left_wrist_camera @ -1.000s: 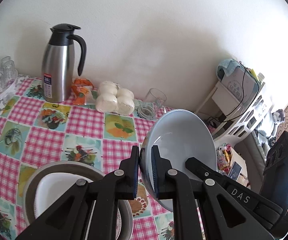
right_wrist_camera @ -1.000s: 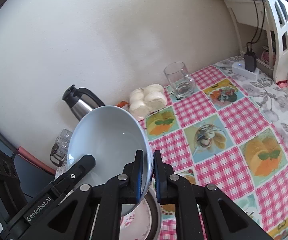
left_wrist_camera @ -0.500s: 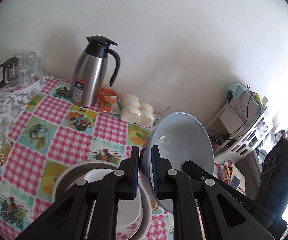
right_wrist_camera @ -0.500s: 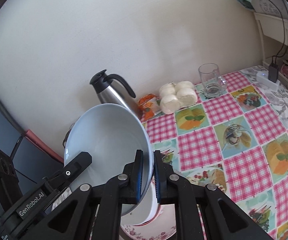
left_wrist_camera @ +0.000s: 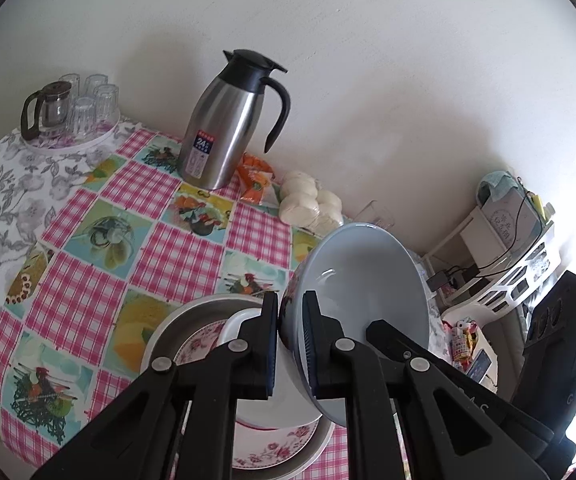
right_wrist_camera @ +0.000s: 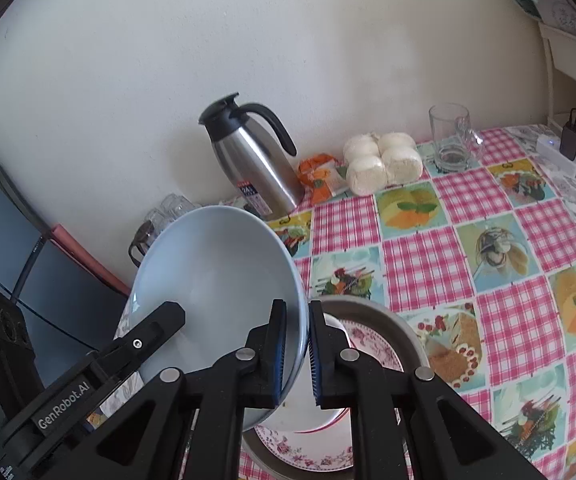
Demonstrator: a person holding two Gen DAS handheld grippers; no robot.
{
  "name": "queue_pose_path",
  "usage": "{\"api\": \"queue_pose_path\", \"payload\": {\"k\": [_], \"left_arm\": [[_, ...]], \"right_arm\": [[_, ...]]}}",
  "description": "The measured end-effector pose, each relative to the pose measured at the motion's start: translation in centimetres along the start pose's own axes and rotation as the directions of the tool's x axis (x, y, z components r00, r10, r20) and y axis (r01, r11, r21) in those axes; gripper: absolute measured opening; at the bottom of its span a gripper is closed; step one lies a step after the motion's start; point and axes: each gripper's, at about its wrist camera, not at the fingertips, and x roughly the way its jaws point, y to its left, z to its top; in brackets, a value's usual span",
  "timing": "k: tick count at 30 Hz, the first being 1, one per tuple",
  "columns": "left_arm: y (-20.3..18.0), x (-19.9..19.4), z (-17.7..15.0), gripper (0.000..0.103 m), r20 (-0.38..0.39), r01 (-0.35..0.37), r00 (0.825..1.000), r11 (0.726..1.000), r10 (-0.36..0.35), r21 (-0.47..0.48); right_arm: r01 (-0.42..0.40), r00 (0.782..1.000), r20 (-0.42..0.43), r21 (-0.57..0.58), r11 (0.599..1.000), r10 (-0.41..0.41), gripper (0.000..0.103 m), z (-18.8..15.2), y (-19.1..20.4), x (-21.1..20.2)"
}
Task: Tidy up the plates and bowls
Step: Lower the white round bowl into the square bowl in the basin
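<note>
Now – left gripper | right gripper – both clamped on blue bowl rim

Your two wrist cameras look steeply down from close above; both share the pale blue ceramic bowl and, toward 12 o'clock, the steel jug.

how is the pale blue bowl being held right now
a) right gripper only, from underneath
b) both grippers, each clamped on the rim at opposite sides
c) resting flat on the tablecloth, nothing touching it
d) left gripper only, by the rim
b: the left gripper pinches one side of the pale blue bowl's rim and the right gripper pinches the opposite side, with the bowl tilted above the stack of dishes.
</note>
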Motion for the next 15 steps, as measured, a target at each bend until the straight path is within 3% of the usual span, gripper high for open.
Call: {"api": "queue_pose_path", "payload": {"k": [15], "left_arm": [[2.2,2.9,-2.4,0.012,-0.123,-0.095,0.988,0.995,0.091,-0.026]], "right_arm": [[0.074,0.986,-0.148,-0.017,0.997,-0.075,0.015,-3.3,-0.7,4.4]]}}
